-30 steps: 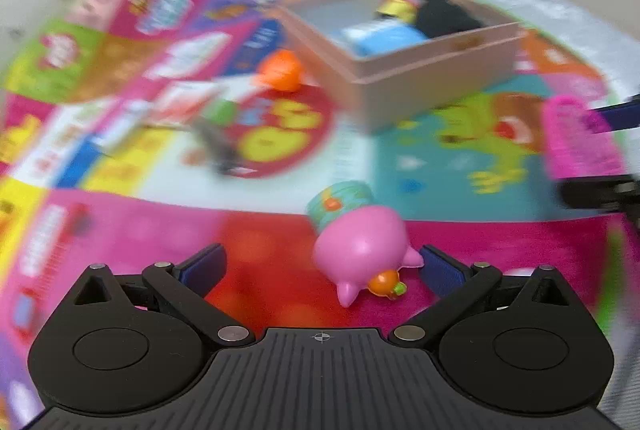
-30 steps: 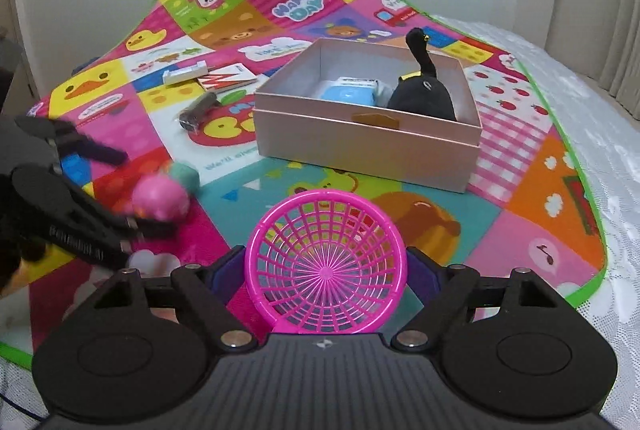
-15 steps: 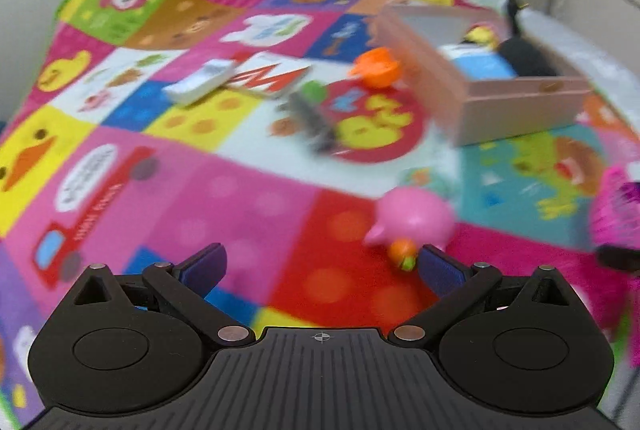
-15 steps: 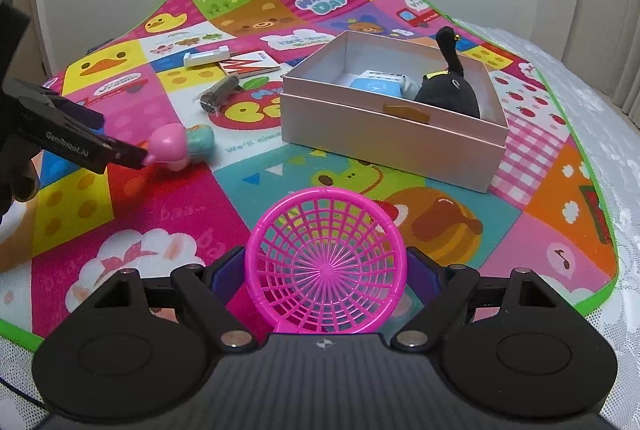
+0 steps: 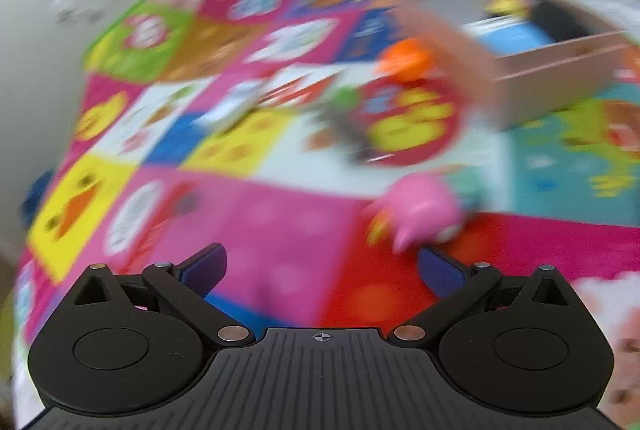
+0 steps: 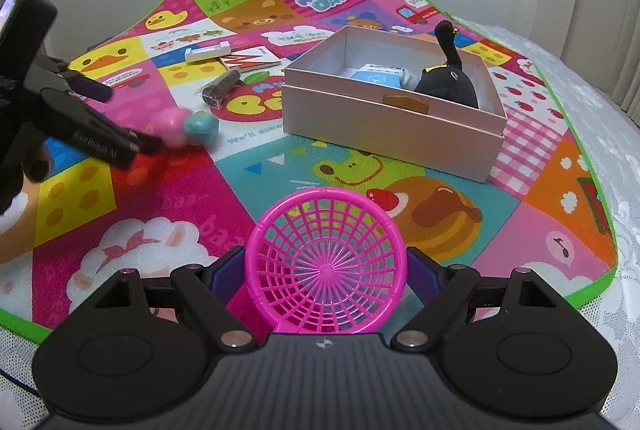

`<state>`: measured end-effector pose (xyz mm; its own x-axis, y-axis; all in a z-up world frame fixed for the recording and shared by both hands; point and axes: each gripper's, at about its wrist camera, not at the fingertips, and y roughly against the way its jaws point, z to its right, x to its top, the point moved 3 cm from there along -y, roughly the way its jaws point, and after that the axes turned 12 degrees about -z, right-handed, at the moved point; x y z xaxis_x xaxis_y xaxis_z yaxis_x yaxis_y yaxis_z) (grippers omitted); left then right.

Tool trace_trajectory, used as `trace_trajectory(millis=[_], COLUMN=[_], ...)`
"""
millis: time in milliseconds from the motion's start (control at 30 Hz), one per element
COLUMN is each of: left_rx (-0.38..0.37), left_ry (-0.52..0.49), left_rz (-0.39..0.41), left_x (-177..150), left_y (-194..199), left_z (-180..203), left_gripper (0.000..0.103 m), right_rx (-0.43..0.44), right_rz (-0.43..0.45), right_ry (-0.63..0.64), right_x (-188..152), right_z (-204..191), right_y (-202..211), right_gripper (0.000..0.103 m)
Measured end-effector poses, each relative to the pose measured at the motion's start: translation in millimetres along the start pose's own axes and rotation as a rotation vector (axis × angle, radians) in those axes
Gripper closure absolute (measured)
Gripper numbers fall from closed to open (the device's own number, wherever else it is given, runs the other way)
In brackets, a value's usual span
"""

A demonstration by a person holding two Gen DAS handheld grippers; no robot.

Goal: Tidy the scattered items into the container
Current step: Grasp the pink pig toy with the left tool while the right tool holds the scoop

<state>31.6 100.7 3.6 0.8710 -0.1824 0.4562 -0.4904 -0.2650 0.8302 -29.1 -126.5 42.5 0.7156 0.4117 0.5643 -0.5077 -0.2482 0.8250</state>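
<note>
My right gripper (image 6: 326,276) is shut on a round pink plastic basket (image 6: 326,262), held low over the near part of the play mat. The pink cardboard box (image 6: 392,134) lies beyond it, holding a black plush duck (image 6: 448,82) and a blue packet (image 6: 376,74). My left gripper (image 5: 322,264) is open, and its view is blurred. A pink toy with a teal end (image 5: 420,210) lies on the mat just ahead of its right finger, not between the pads. From the right wrist, that gripper (image 6: 132,120) reaches in from the left toward the toy (image 6: 170,122).
An orange toy (image 5: 406,60) sits beside the box's left wall. A dark tube (image 6: 222,88), a white bar (image 6: 208,52) and a red-and-white card (image 6: 250,59) lie on the colourful mat (image 6: 160,214) left of the box. White bedding (image 6: 600,78) borders the mat on the right.
The left gripper has swung left, so the pink toy went from between its fingers to off its right fingertip. The toy has slid slightly farther away. The right gripper still grips the basket.
</note>
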Motion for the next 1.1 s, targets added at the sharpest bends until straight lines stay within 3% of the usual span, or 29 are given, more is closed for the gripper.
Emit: trace_trajectory(millis=[33,100,200,267,367,467,567,1000,1033,1100], left_rx=[0.022,-0.005,-0.162,-0.25,-0.306,-0.285,-0.264,-0.3,-0.295,-0.288], left_ry=[0.029,0.094,0.149,0.119,0.018,-0.086,-0.127,-0.068,-0.077,-0.103], left_rz=[-0.024,-0.049,-0.003,0.038,0.091,0.117,0.087,0.044,0.048,0.053], left_x=[-1,-3,-7,-6,1,8,14,24,23,20], left_y=[-5,-9,2,11,23,21,9,-14,-13,-8], left_z=[-8,-22,-27,-17,9,31,44,35,36,38], left_gripper=[0.0,0.0,0.0,0.0,0.0,0.0,0.0,0.0,0.002,0.02], right_rx=[0.002,0.004,0.0,-0.001,0.002,0.005,0.01,0.006,0.002,-0.002], right_rz=[0.0,0.0,0.002,0.0,-0.006,-0.009,-0.017,-0.014,-0.008,-0.002], right_ry=[0.001,0.005,0.015,0.016,0.016,0.018,0.017,0.011,0.014,0.018], right_x=[0,0,-1,-2,-3,-4,-5,-7,-6,-5], right_z=[0,-1,-4,-4,-5,-7,-8,-9,-9,-9], right_y=[0,0,0,0,-2,-2,-4,-5,-3,-1], right_gripper=[0.019,0.019,0.018,0.018,0.018,0.018,0.018,0.017,0.018,0.023])
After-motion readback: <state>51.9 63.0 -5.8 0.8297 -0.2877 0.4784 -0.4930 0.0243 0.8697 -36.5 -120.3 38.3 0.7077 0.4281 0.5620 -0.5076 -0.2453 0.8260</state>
